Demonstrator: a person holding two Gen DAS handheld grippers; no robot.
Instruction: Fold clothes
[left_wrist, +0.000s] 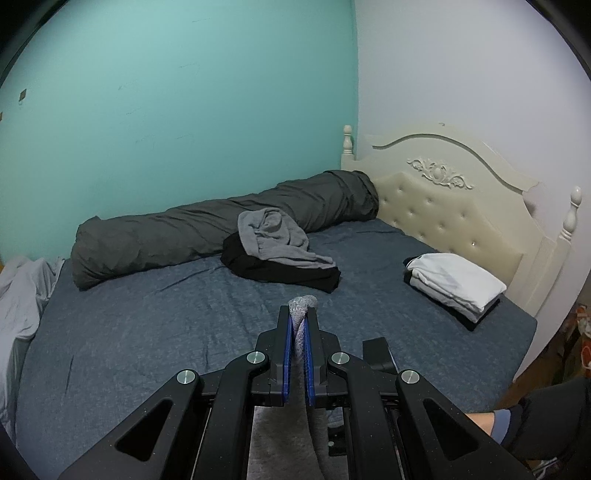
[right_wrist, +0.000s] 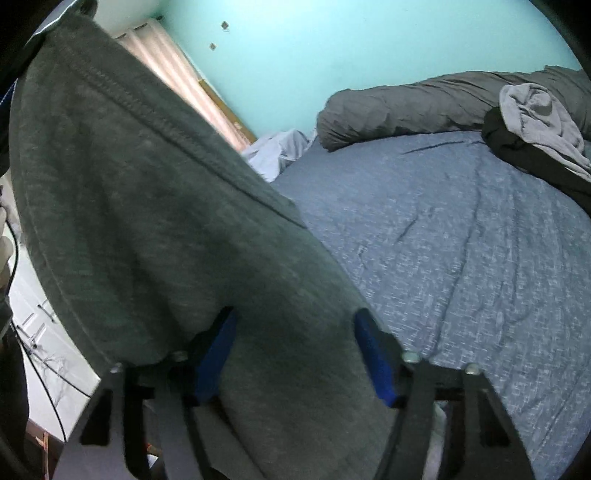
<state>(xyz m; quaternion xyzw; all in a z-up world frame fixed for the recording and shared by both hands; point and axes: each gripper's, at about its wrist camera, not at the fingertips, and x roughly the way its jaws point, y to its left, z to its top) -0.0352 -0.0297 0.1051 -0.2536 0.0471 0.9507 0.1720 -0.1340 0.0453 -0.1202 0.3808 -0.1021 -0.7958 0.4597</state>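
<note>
My left gripper (left_wrist: 300, 314) is shut on a bunched edge of a grey garment (left_wrist: 303, 306), held above the blue bed sheet (left_wrist: 147, 325). In the right wrist view the same grey garment (right_wrist: 147, 206) hangs wide across the left of the frame and passes between the fingers of my right gripper (right_wrist: 295, 321), whose jaws stand wide apart around the cloth. A loose pile of grey and black clothes (left_wrist: 280, 251) lies mid-bed and also shows in the right wrist view (right_wrist: 535, 122). A folded stack with a white top (left_wrist: 454, 284) sits by the headboard.
A rolled dark grey duvet (left_wrist: 207, 232) lies along the teal wall. A cream headboard (left_wrist: 461, 199) stands at the right. Pale bedding (left_wrist: 22, 295) is bunched at the bed's left edge. A person's foot (left_wrist: 495, 424) is at the lower right. White cabinet and cables (right_wrist: 40, 350) sit left.
</note>
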